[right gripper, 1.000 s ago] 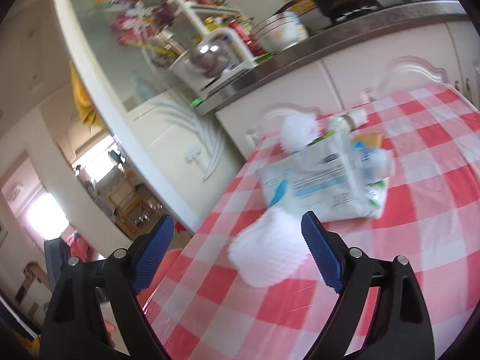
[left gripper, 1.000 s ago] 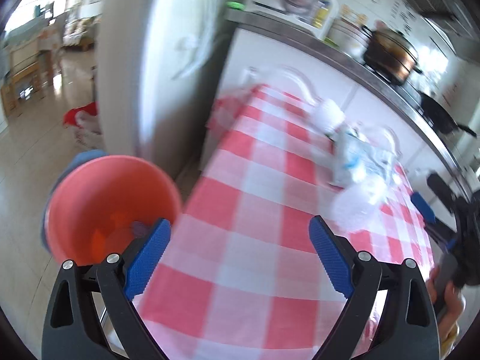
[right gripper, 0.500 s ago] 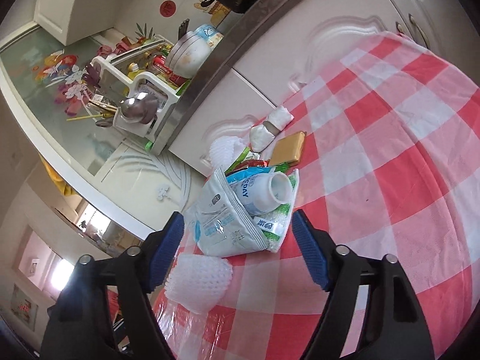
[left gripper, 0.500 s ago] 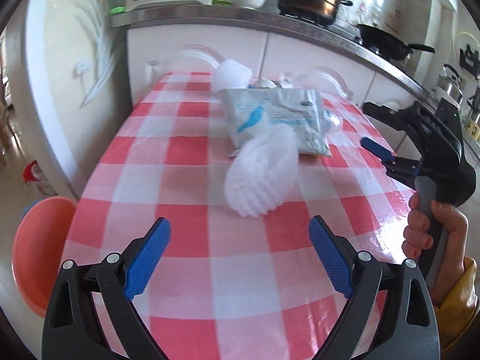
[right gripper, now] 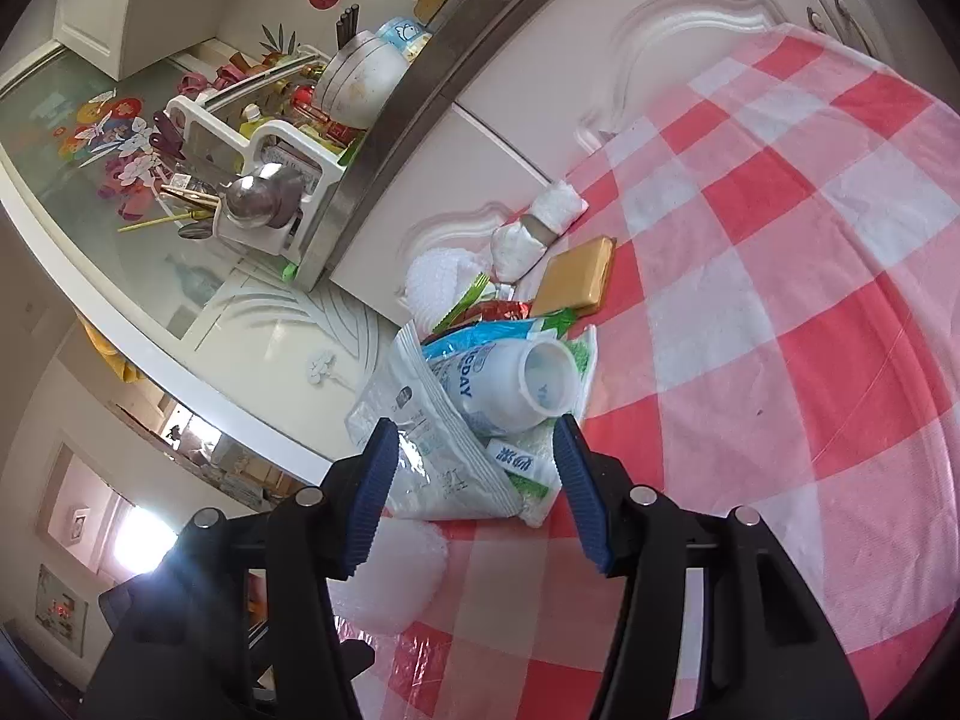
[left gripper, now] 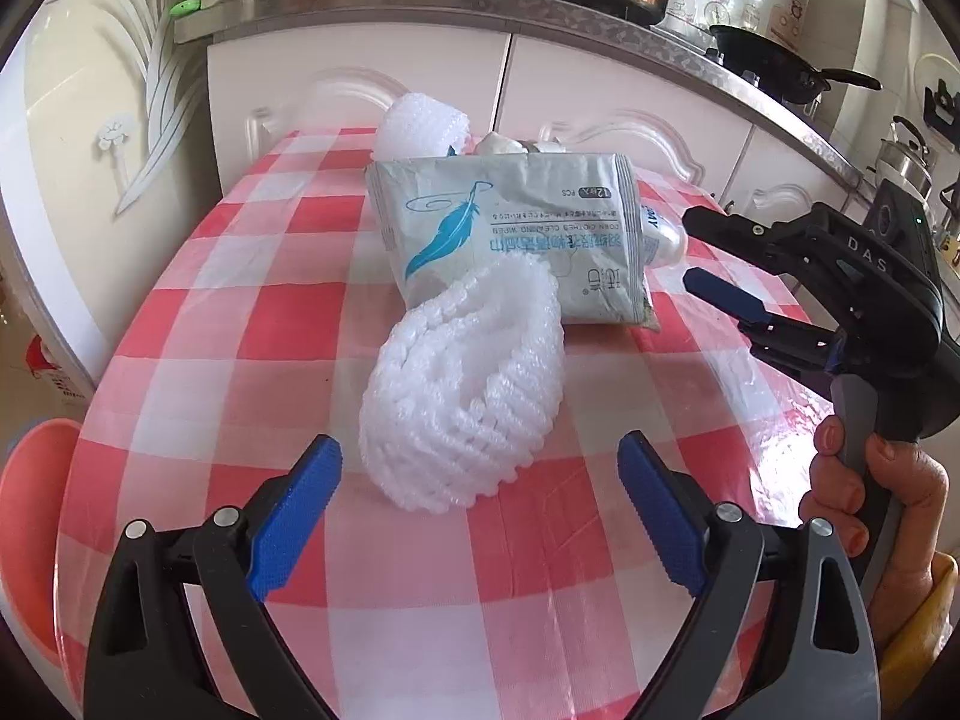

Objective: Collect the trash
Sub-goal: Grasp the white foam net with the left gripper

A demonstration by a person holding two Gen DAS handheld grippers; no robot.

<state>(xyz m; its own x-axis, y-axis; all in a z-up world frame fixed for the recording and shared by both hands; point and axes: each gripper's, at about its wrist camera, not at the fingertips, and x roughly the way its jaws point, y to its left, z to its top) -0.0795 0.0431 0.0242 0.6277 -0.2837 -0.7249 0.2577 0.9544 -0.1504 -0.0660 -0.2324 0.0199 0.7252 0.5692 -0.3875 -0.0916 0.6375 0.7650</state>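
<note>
A trash pile lies on the red-checked table [left gripper: 252, 324]. Nearest me is a white foam net [left gripper: 468, 390], just ahead of my left gripper [left gripper: 480, 474], which stands open with nothing between its pads. Behind the net lie a wet-wipes packet [left gripper: 510, 234] and a second foam net [left gripper: 420, 126]. My right gripper [right gripper: 474, 450] points at the pile with its jaws closing; the wipes packet [right gripper: 432, 456] and a white bottle [right gripper: 510, 384] sit between its fingertips, and neither pad presses on them. From the left wrist view, the right gripper [left gripper: 702, 258] is at the right, beside the bottle [left gripper: 660, 234].
A pink bucket [left gripper: 30, 510] stands on the floor past the table's left edge. Behind the pile are a tan packet [right gripper: 576, 273], a crumpled tissue [right gripper: 534, 228] and coloured wrappers [right gripper: 498, 312]. White cabinets [left gripper: 600, 96] and a cluttered counter run behind the table. A hand [left gripper: 870, 492] holds the right gripper.
The left wrist view swung from the pink bucket onto the table and closed in on the foam net. The right gripper dropped toward the pile and its jaws narrowed around the packet and bottle.
</note>
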